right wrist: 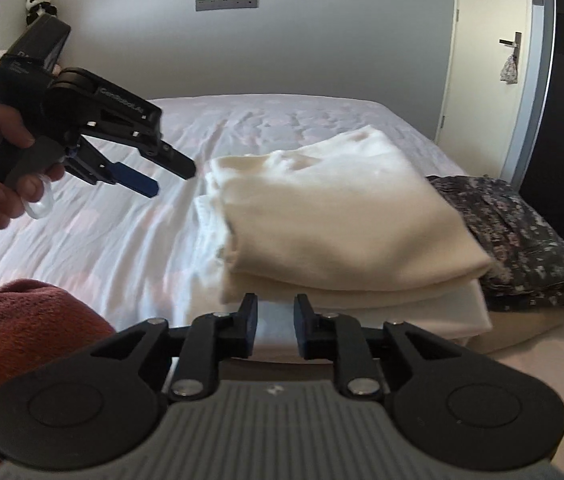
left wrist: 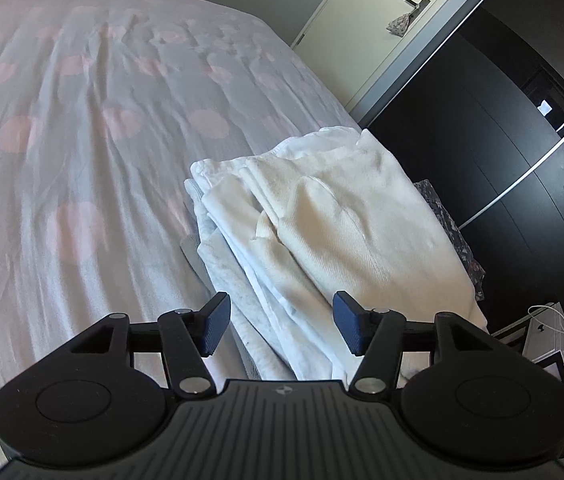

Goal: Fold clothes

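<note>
Right wrist view, nearest first: the right gripper (right wrist: 275,330) has its jaws set a narrow gap apart, nothing between them, tips just short of the lower edge of the folded cream garment (right wrist: 346,224); contact cannot be confirmed. Only this view shows a red fleece cloth (right wrist: 21,328) at lower left, close to the camera, and the left gripper (right wrist: 169,178) from outside, held in the person's left hand (right wrist: 9,164) above the bed (right wrist: 121,232), jaws parted and empty, tips pointing toward the left edge of the cream garment without touching it. It also shows the dark floral folded garment (right wrist: 522,232) in full, lying just right of the cream one, its left edge tucked partly under it. Further back: a grey wall, a panda toy (right wrist: 41,4) at upper left, a door (right wrist: 494,60) with a small pouch hanging from the handle. Left wrist view: the left gripper (left wrist: 282,328) is wide open, gripping nothing, hovering over the near end of the stack. This view alone reveals the layers under the cream garment (left wrist: 362,216): white folded clothes (left wrist: 241,272) fanned out at its left side. The floral garment (left wrist: 454,232) shows only as a sliver at the right. Beyond lies the bedspread (left wrist: 81,120) with pink spots, and a dark wardrobe (left wrist: 482,140) stands right of the bed.
</note>
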Tool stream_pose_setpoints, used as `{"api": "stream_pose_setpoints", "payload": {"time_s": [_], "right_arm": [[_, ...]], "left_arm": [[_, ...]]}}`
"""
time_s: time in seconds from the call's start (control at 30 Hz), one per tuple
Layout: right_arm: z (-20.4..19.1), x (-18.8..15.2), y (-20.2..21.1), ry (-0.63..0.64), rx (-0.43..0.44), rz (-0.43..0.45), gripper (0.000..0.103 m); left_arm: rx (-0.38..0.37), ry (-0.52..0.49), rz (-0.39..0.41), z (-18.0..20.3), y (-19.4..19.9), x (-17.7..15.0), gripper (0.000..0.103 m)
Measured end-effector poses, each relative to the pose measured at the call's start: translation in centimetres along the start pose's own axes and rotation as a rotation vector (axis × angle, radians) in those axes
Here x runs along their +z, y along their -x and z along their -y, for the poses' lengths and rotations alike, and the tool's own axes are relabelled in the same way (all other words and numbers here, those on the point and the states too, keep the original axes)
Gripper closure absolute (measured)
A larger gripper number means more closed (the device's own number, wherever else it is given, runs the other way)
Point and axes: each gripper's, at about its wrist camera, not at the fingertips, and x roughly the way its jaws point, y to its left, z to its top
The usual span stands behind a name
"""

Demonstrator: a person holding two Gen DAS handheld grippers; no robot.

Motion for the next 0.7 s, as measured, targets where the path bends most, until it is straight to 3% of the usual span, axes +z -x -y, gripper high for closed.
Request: {"api": "stream_pose_setpoints", "payload": {"time_s": [0.23, 0.47, 0.53, 0.6, 0.7], "right_arm": [[4.6, 0.9, 0.2, -0.059, -0.112, -0.009, 0.077], [8.9, 2.6, 0.2, -0.144, -0.182, 0.024, 0.062], [10.4, 3.2, -0.2, -0.179, -0.180, 0.032, 0.057], [11.8, 3.7, -1.1, -0.220, -0.146, 0.026, 0.050], [13.8, 4.4, -3.4, -0.283, -0.085, 0.009, 0.049]], "left_arm": [[0.006, 0.075, -0.015, -0.8, -2.2, 1.3, 0.048], [-0.005, 0.106, -0.033, -1.1, -4.0, 2.4, 0.048], [-0.022, 0.106, -0.033, -1.1, -4.3, 2.5, 0.052], [-0.037, 0.101, -0.038, -0.9, -4.5, 2.5, 0.067], [-0.040, 0.085, -0.036, -0.5, -4.7, 2.5, 0.075]]}}
